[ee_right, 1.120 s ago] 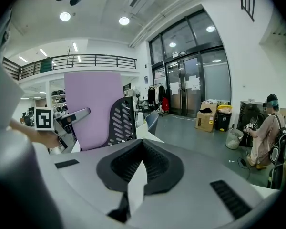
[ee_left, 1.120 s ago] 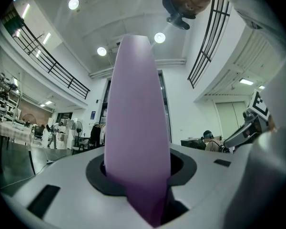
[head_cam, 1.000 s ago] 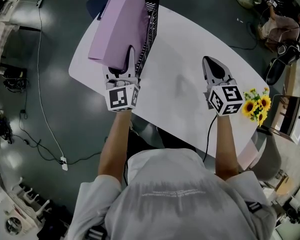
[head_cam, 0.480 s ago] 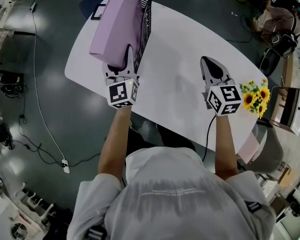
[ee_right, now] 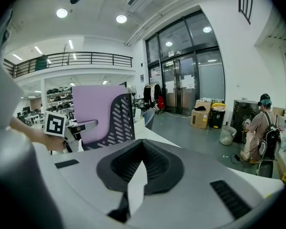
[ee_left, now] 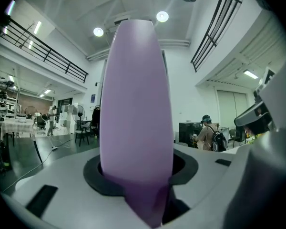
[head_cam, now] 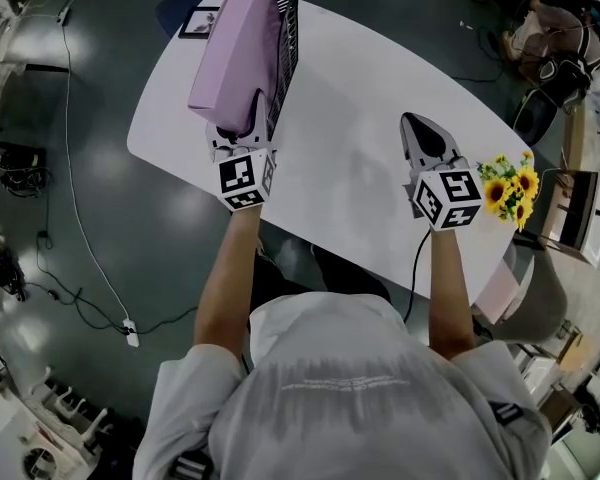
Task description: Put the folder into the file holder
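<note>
We judge that the task is at its last step: the purple folder (head_cam: 238,53) stands on edge in the black mesh file holder (head_cam: 288,38) at the far left end of the white table (head_cam: 370,98), leaning a little to the left. The left gripper (head_cam: 242,128) has the near edge of the folder between its jaws. They press on it, but they have just been opening a little. The right gripper (head_cam: 417,126) hangs over the right part of the table, well apart from the holder, with its jaws closed on nothing. Next, the left jaws need to open fully and draw back toward the near side, without pulling the folder out again.
</note>
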The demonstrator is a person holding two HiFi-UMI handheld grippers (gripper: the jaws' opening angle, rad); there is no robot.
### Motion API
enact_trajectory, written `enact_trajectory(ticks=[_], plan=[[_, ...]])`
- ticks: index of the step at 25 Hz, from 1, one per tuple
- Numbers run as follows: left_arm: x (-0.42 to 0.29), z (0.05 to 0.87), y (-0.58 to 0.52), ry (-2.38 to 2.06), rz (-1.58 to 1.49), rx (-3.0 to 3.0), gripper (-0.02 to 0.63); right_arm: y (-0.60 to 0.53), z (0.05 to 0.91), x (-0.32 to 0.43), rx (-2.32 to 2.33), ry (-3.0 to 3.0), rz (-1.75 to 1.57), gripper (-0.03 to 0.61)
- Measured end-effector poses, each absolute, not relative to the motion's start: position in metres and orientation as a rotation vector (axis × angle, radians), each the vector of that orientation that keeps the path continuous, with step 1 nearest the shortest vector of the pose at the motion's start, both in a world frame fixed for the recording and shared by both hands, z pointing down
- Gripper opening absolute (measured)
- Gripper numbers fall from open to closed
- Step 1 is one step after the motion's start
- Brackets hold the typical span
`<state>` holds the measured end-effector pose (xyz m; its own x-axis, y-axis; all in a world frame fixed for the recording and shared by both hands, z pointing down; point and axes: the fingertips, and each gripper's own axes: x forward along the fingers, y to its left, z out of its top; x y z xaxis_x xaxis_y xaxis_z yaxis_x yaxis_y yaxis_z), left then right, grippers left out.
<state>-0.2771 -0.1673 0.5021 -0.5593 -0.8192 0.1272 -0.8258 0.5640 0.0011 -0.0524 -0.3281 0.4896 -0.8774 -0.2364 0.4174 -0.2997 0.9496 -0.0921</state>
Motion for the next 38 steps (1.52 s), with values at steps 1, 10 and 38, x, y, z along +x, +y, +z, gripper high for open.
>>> enact_trajectory(ticks=[1,10,38], plan=[[-0.276,0.505,-0.168,-2.667,0.102,1.412,0.201,-0.329,0.490,-0.051,0.390,-2.691,0.215,0.025],[-0.273,0.514,-0.172,-2.609,0.201,1.433,0.240,-0.324,0.484,-0.053,0.387,-2.700,0.187,0.025],[-0.269,0.366,-0.049,-2.344,0.356,2.083,0.253,-0.210,0.338,-0.068,0.502,-2.836,-0.147,0.025]])
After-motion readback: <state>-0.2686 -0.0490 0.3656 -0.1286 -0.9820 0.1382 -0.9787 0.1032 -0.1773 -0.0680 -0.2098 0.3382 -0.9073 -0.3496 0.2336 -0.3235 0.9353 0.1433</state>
